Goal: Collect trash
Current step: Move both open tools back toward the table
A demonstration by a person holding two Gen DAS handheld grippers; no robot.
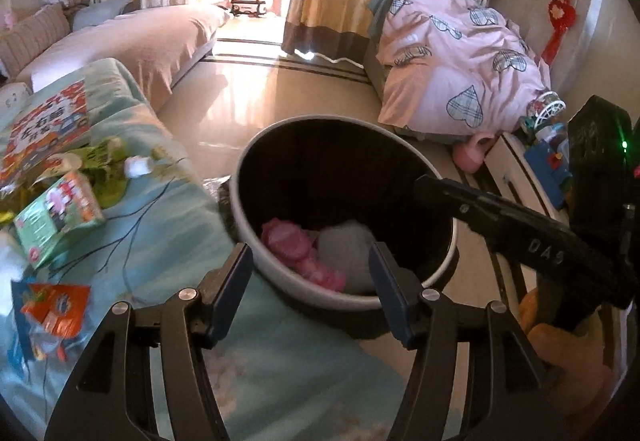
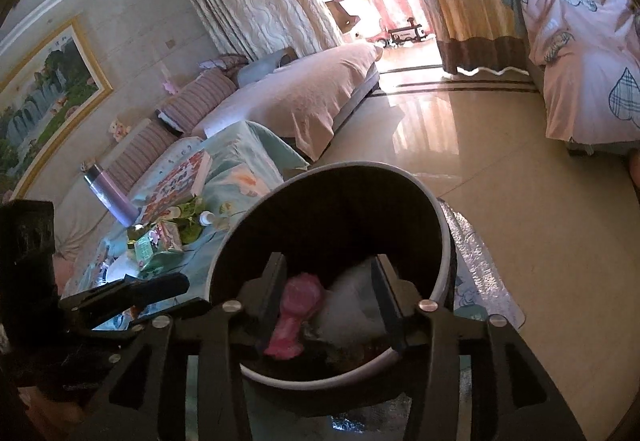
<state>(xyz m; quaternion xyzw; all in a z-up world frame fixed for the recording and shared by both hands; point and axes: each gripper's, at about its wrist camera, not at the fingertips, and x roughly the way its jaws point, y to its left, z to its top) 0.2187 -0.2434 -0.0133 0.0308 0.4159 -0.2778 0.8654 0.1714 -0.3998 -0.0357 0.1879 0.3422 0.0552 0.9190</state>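
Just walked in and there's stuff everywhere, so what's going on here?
A person is clearing trash with two handheld grippers. Both the left gripper and right gripper hover open and empty over the bin, which holds pink trash and a white wad. A green carton and wrappers remain on the blue-covered table.

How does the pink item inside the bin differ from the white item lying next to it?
The pink item is bright pink, with a bumpy, ridged surface; the white item is pale grey-white and looks smooth. The pink item is long and narrow, while the white item is rounder and bulkier. Both lie side by side at the bottom of the dark bin, touching neither gripper.
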